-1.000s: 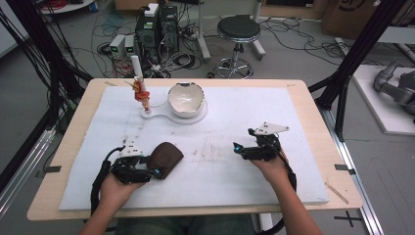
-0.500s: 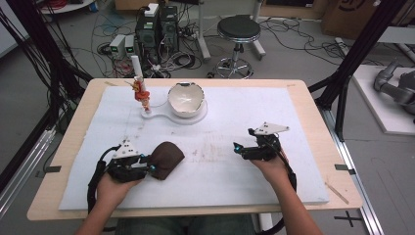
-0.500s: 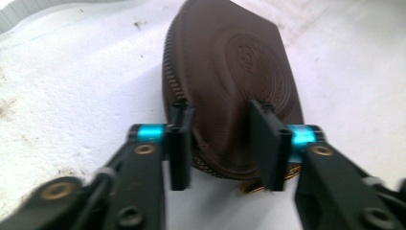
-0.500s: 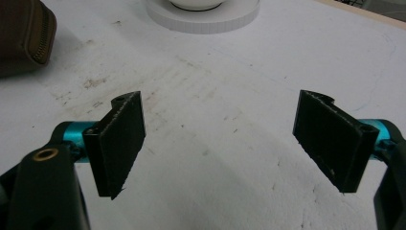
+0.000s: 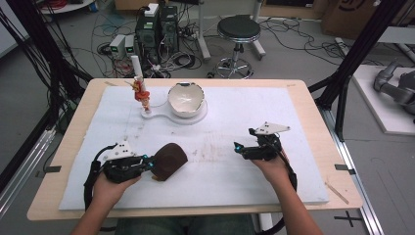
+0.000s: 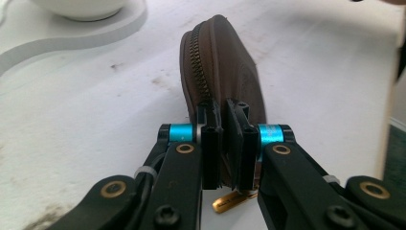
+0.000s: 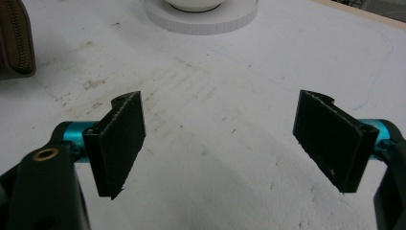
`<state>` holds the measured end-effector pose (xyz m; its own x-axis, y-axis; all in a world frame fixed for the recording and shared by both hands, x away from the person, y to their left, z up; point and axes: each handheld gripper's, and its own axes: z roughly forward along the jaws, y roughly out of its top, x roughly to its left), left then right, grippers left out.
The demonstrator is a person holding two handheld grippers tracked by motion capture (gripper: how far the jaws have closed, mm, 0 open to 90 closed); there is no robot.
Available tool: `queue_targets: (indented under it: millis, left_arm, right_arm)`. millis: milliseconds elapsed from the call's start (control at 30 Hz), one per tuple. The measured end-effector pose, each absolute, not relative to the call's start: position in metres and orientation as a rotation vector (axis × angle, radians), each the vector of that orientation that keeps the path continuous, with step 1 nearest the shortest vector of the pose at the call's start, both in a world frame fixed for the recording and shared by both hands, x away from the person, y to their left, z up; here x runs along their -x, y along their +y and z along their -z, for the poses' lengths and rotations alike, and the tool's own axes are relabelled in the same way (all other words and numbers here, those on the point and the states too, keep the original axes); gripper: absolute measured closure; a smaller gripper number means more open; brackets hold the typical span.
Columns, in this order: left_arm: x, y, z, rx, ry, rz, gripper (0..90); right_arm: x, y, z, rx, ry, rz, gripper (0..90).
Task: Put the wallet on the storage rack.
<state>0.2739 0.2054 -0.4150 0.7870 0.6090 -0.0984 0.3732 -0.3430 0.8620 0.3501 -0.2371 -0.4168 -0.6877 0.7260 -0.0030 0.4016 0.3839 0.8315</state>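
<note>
Pinching brown pouch (image 6: 222, 72) edge, left tongs (image 6: 229, 143) closed.

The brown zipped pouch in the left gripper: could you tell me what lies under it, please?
Under the brown zipped pouch a gold-coloured tag shows below the left gripper over the white mat; its attachment is hidden.

Grey floor strewn with cables (image 5: 73, 29), a round stool (image 5: 238, 29), computer boxes (image 5: 156, 29) behind the wooden table (image 5: 318, 122)

We see a wooden counter (image 5: 73, 142) under a white mat (image 5: 293, 127) — on it a brown pouch (image 5: 169, 159) and a white stand (image 5: 183, 116).
</note>
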Motion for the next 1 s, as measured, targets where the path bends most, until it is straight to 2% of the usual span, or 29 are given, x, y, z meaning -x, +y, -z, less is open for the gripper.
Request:
queue_targets:
  millis: [533,1000]
  left_arm:
    - [-0.274,0.223,0.393,-1.862,0.781,-0.389,84.7]
    - [-0.312,0.198,0.355,-1.895,0.702,-0.471,84.9]
  right_arm:
    - [-0.351,-0.237,0.417,-0.982,2.281,-1.22,18.6]
    - [-0.351,-0.239,0.416,-0.988,2.267,-1.228,18.6]
